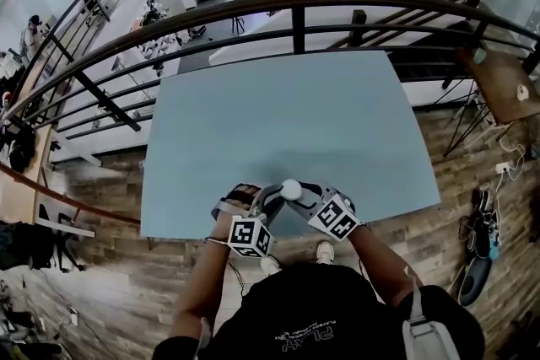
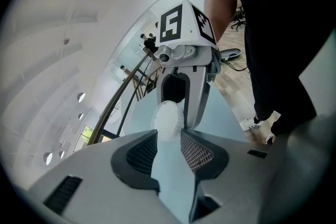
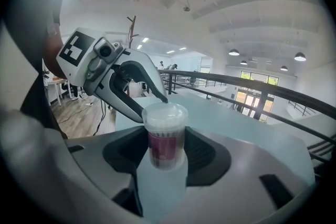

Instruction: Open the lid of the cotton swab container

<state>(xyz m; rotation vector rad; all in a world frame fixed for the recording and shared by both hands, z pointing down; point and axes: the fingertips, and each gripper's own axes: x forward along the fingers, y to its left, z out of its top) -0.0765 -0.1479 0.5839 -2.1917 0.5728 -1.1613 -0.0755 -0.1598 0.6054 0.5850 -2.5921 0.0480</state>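
Right gripper (image 3: 165,134) is found closed on the cotton swab container (image 3: 165,147), its pads set against the clear wall on both sides below the lid (image 3: 165,113). Left gripper (image 2: 169,134) is recorded with its jaws fairly wide about that white lid, the pad tips lying against the rim. In the right gripper view, one left finger is seen at the lid's far edge and the other is cut off behind the container. In the head view only the lid's round top is shown, at the near edge of the blue-grey table (image 1: 287,114). The container's body is hidden there by the two grippers, which are brought together from either side. Whether the base is resting on the table cannot be determined from any view. The lid is seated on the container. Through the wall a dark red band is noted around the middle; single swabs cannot be made out, and the band cannot be settled as label or contents. The dark railing (image 1: 295,13) beyond the table is cut off at both sides.
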